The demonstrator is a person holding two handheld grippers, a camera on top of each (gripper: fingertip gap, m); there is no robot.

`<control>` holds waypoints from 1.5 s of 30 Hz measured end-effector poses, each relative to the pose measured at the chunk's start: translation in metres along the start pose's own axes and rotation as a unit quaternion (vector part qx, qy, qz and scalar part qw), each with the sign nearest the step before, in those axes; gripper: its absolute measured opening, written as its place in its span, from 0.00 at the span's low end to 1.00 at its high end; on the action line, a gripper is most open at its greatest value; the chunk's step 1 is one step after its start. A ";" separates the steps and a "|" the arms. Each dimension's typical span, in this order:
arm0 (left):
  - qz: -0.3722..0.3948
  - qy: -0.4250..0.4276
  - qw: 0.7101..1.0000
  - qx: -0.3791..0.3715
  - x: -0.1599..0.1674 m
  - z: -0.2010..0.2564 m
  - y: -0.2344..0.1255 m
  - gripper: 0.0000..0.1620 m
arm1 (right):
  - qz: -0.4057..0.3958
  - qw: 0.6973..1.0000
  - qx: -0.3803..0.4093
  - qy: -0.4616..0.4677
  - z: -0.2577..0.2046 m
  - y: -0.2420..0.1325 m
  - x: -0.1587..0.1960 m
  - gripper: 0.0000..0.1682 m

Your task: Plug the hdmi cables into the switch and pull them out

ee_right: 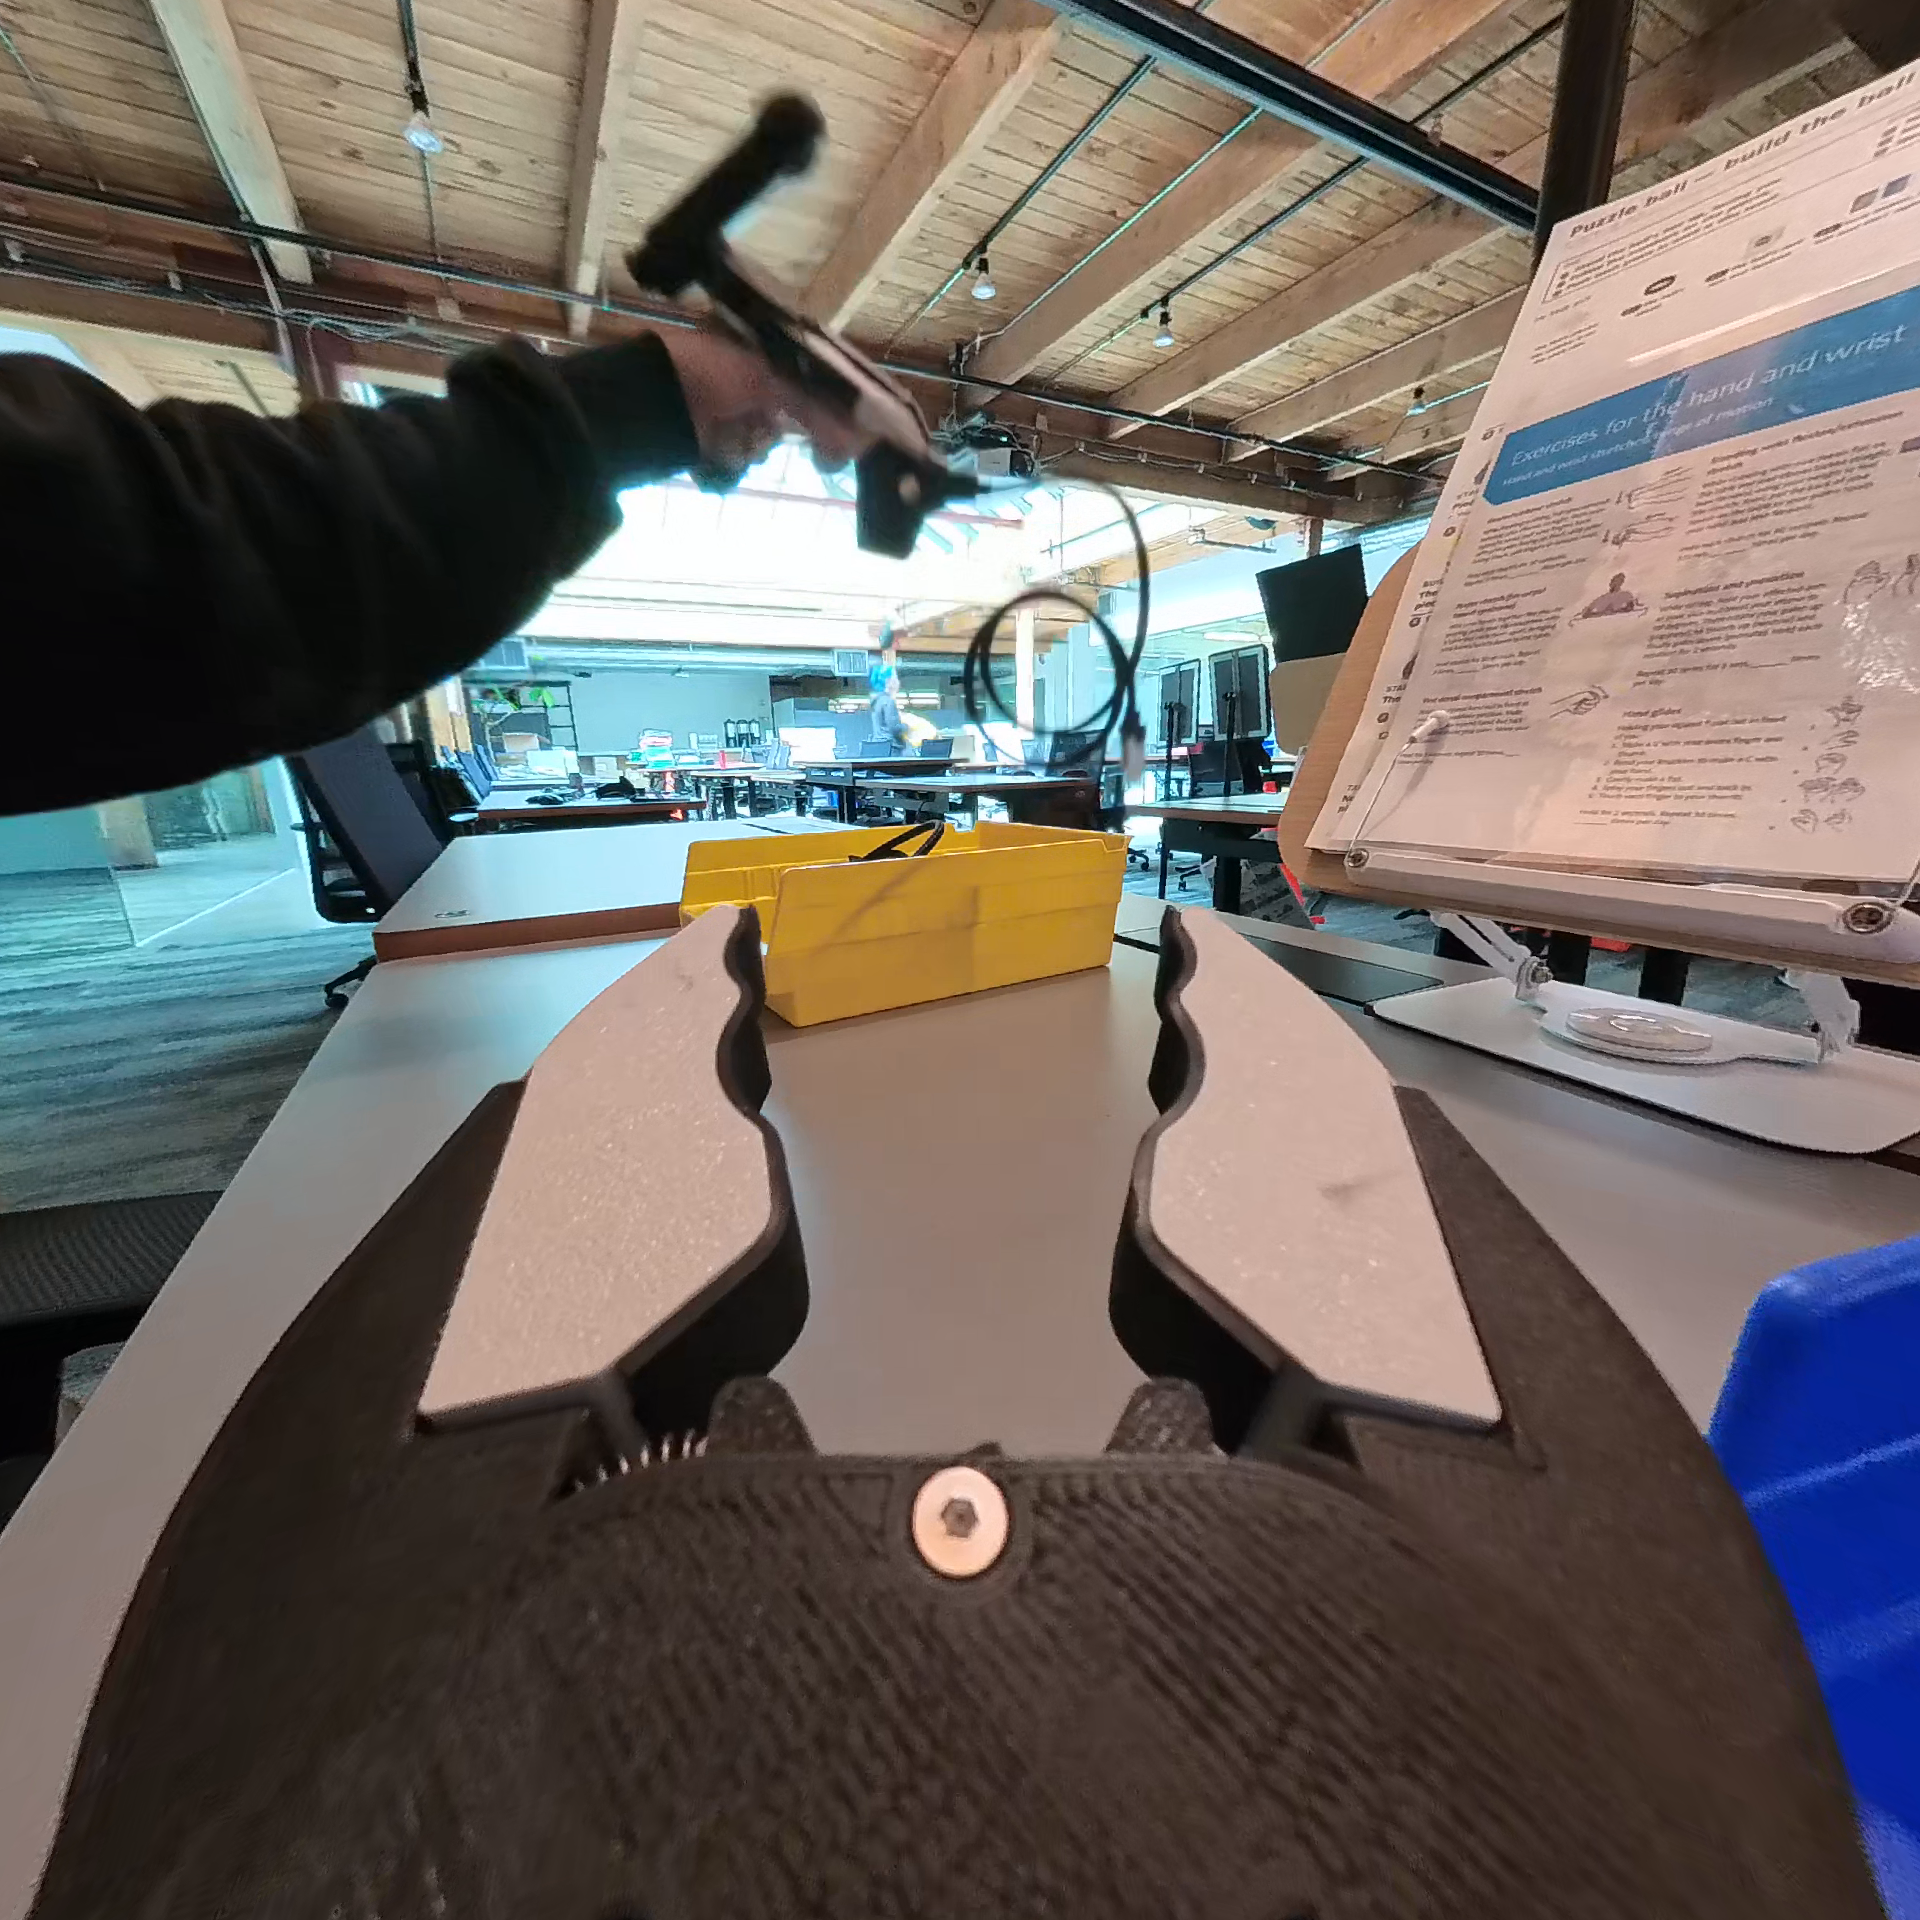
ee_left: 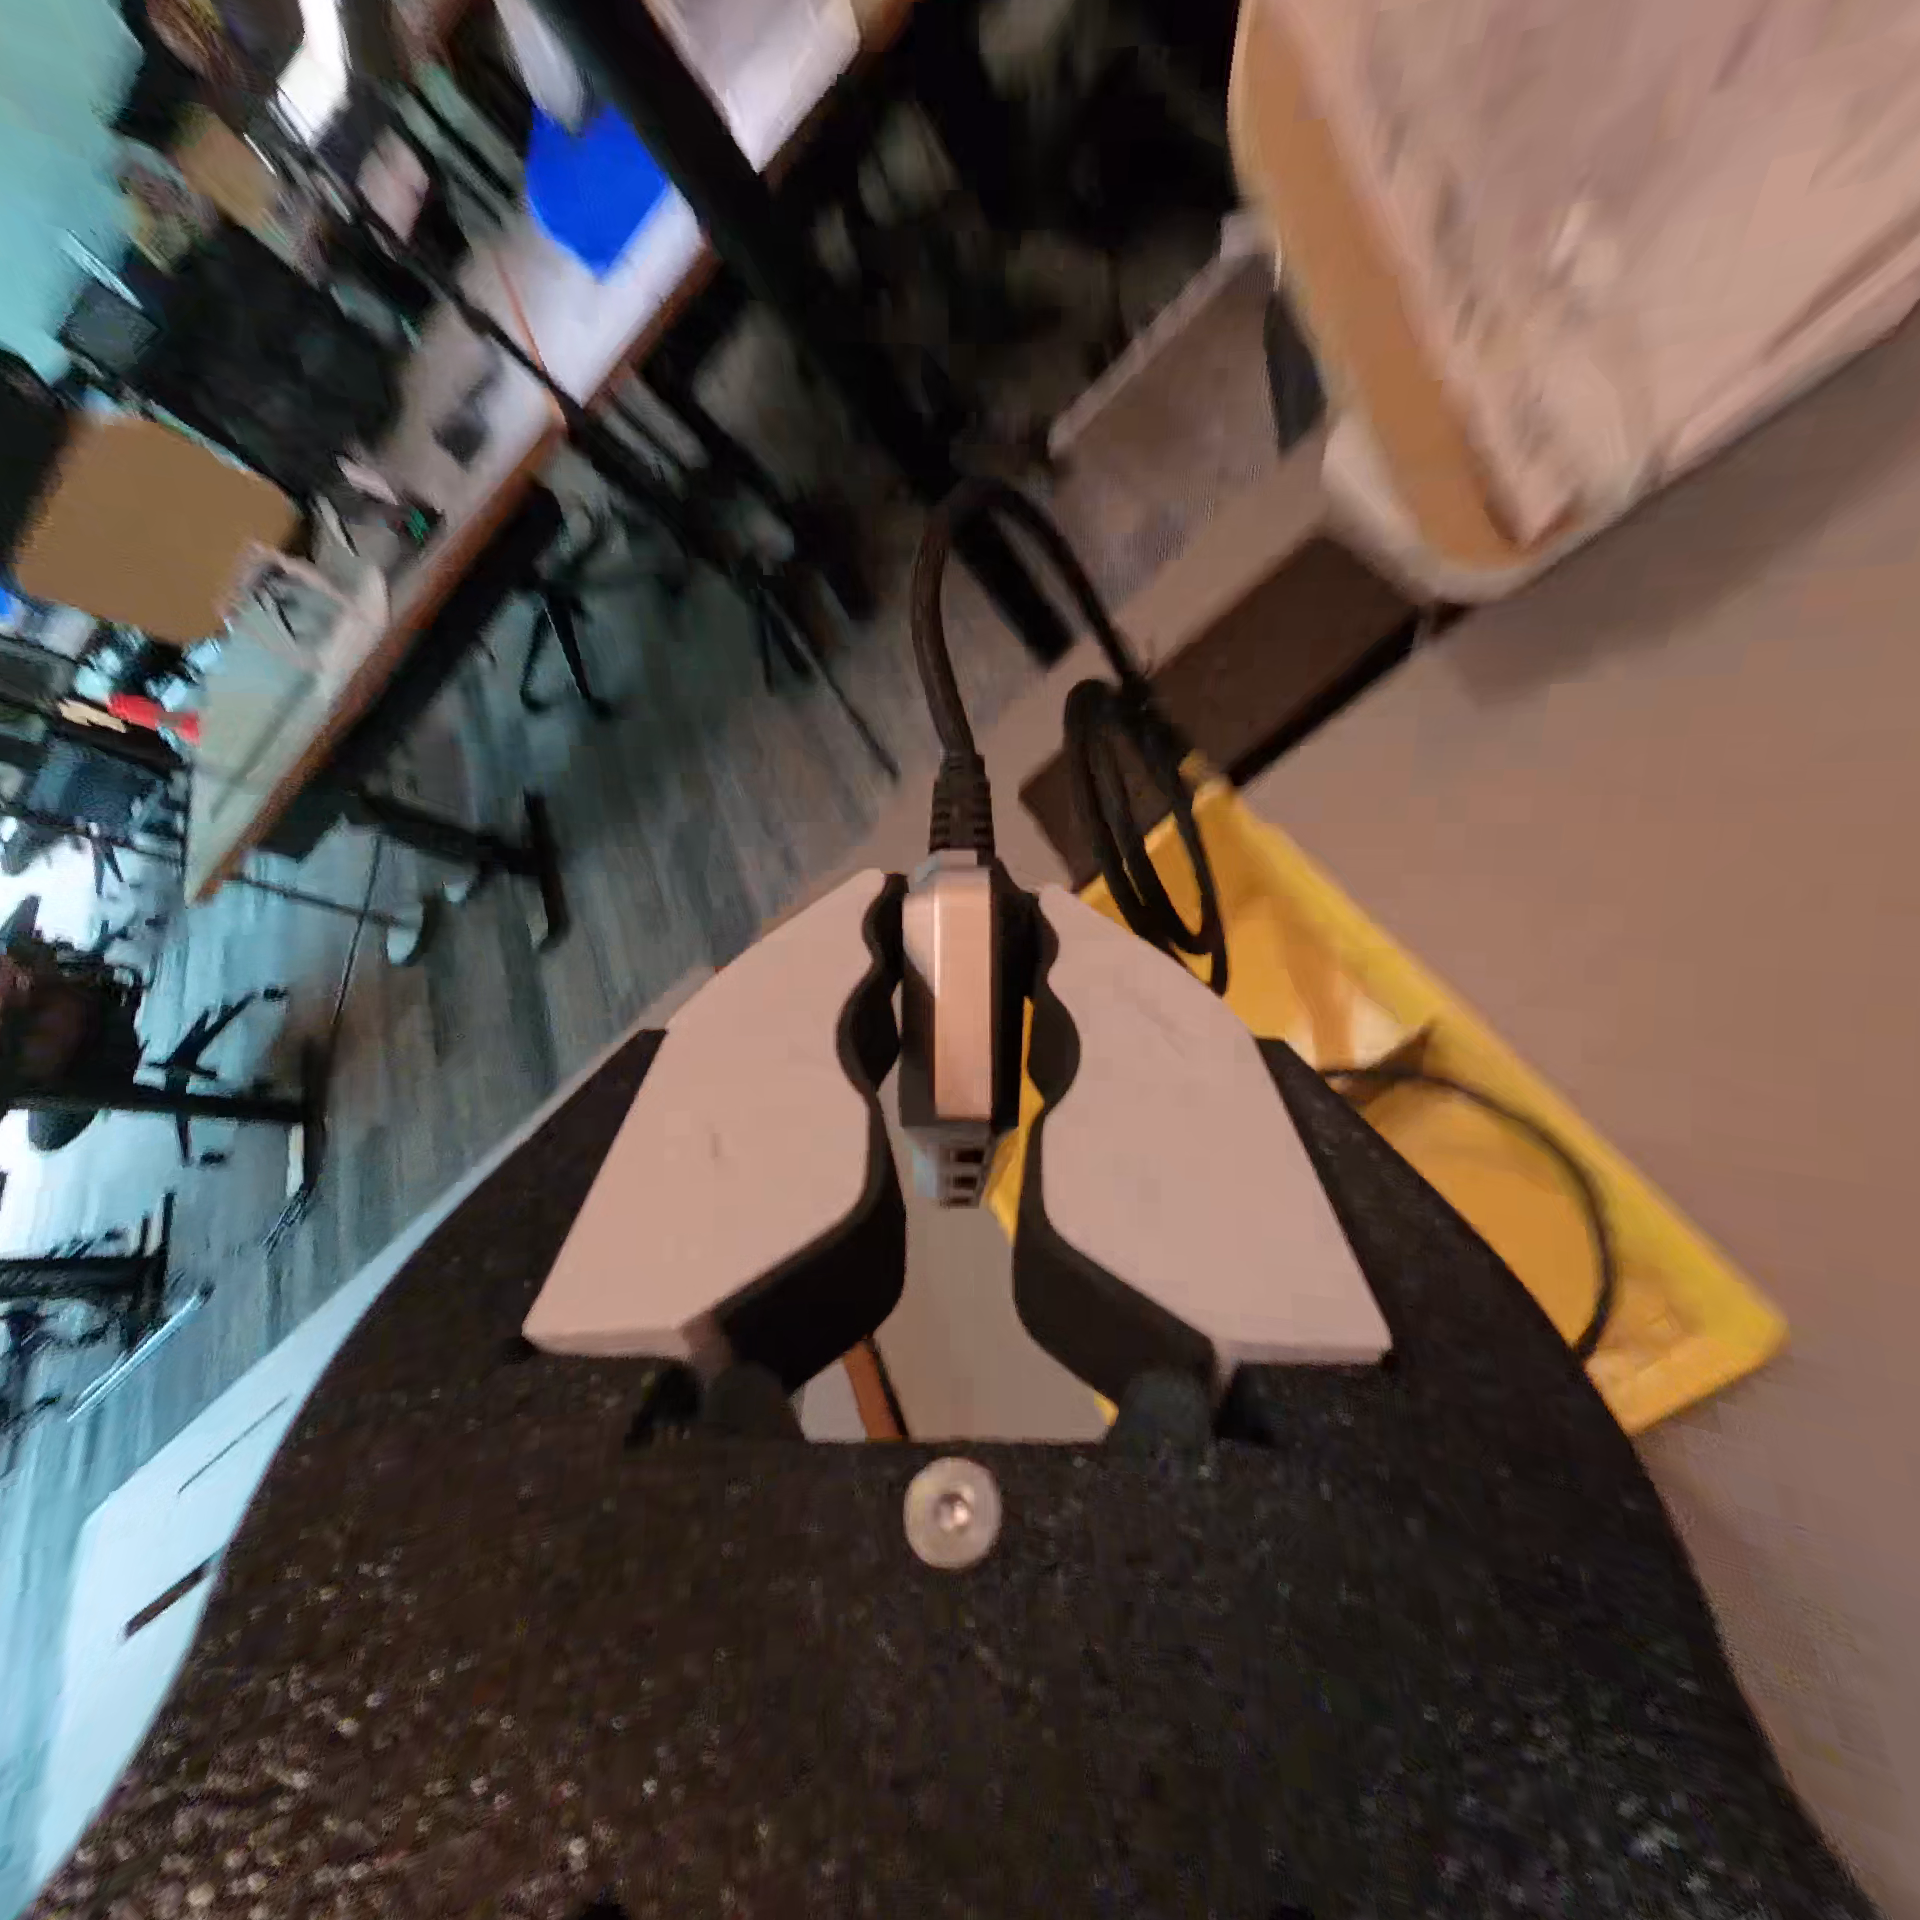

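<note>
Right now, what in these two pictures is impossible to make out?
- Left wrist view: the switch's ports, too small and mostly covered by the left hand-held gripper.
- Left wrist view: the background desks, motion-blurred.
- Right wrist view: the yellow bin's contents, hidden by its wall.
- Right wrist view: the dangling cable's plug, blurred.

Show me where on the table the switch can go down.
Free: the bare table between the right gripper and the yellow bin, and the strip left of the bin. Crowded: the stand's base plate on the right, the blue bin at the near right corner.
</note>
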State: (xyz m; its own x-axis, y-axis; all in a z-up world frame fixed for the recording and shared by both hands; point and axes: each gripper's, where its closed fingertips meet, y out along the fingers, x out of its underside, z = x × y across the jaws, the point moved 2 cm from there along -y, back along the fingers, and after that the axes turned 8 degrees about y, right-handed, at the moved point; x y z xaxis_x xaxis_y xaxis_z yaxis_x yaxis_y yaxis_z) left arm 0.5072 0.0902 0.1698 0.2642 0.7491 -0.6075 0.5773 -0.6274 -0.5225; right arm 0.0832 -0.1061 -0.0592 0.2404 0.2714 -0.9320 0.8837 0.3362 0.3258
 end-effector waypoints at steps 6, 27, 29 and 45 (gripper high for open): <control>0.150 -0.091 0.977 0.119 -0.075 0.074 -0.068 0.12 | -0.008 1.000 -0.014 -0.006 -0.010 0.003 0.003 0.42; 0.252 0.352 0.853 0.291 -0.115 0.431 -0.091 0.12 | -0.064 0.958 0.058 -0.273 -0.057 0.026 -0.039 0.39; 0.264 0.397 0.832 0.286 -0.114 0.442 -0.098 0.12 | -0.078 0.948 0.075 -0.300 -0.052 0.027 -0.034 0.27; 0.236 0.296 0.872 0.312 -0.070 0.428 -0.092 0.20 | -0.160 0.962 -0.024 -0.222 -0.065 0.027 -0.009 0.09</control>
State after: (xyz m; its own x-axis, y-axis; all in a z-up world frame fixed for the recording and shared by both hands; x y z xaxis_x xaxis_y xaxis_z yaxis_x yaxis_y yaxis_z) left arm 0.1050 0.0048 0.0042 0.8170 0.2393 -0.5247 -0.1866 -0.7512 -0.6331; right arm 0.0783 -0.0411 -0.0315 0.1156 -0.2609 -0.9584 0.9243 0.3817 0.0076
